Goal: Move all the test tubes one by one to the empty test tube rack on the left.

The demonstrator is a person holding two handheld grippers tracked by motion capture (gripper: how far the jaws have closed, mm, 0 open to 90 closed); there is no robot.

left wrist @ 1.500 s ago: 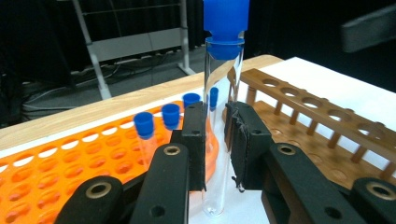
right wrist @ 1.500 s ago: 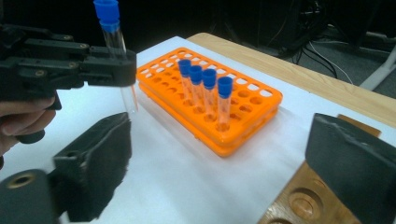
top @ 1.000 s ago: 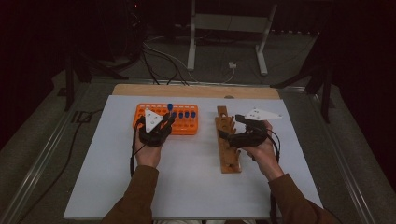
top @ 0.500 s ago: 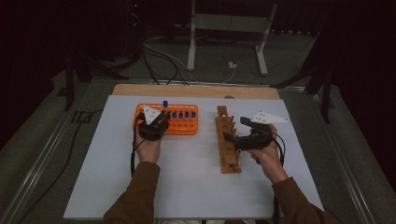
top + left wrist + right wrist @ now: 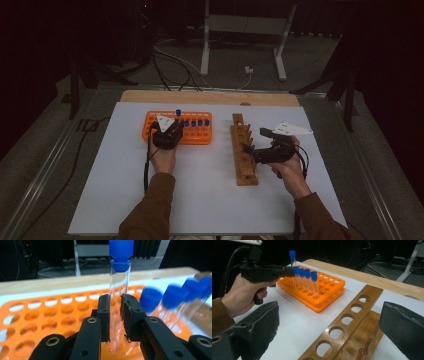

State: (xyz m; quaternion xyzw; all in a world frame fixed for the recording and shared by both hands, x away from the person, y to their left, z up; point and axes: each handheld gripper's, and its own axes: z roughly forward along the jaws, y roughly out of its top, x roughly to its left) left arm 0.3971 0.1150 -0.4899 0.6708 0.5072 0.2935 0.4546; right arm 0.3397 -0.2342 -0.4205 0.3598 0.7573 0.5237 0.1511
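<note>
My left gripper [image 5: 115, 300] is shut on a clear test tube [image 5: 119, 277] with a blue cap, held upright. The tube's rounded bottom is down at the orange tube rack [image 5: 50, 312]. In the high view the left gripper [image 5: 174, 129] stands at the rack's [image 5: 199, 136] front left, with the held tube's cap [image 5: 178, 112] above the others. Several blue-capped tubes [image 5: 307, 273] stand in the rack beside it. My right gripper [image 5: 256, 141] is open, its jaws wide apart over the wooden rack [image 5: 242, 150]. That rack's round holes [image 5: 352, 312] are empty.
Both racks sit on a white board [image 5: 200, 200] on a wooden table. The wooden rack runs front to back, right of the orange one. Cables [image 5: 170, 60] and a stand's legs [image 5: 240, 50] lie on the floor beyond the table's far edge.
My left gripper has sunk a little toward the orange rack, carrying the tube down with it. The right hand has drifted slightly right along the wooden rack.
</note>
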